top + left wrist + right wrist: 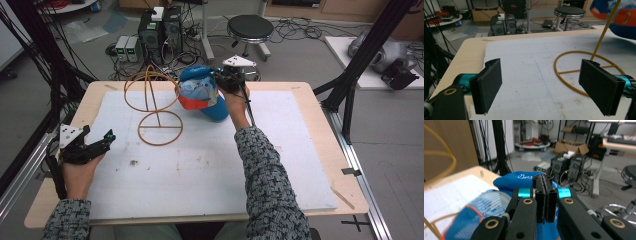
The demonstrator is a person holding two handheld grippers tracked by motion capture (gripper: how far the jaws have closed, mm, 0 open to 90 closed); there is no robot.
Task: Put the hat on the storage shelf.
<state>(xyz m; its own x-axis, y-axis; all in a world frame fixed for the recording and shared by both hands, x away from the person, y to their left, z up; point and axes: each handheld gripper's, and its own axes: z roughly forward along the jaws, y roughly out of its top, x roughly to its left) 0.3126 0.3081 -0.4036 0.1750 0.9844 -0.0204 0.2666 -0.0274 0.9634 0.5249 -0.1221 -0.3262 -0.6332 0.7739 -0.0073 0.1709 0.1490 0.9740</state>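
Right hand-held gripper point(220, 80) clamped on blue cap point(202, 92), just right of wire stand point(152, 102); left hand-held gripper point(102, 140) apart, near-left

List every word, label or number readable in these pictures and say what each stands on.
White script on the blue cap: begins with something like "D", the rest too blurred to read.
Fronts of the two small grey boxes on the floor: any labels too small to read.
Computer towers: no legible brand or label.
Cardboard box: no readable print.
Nothing else carries text.
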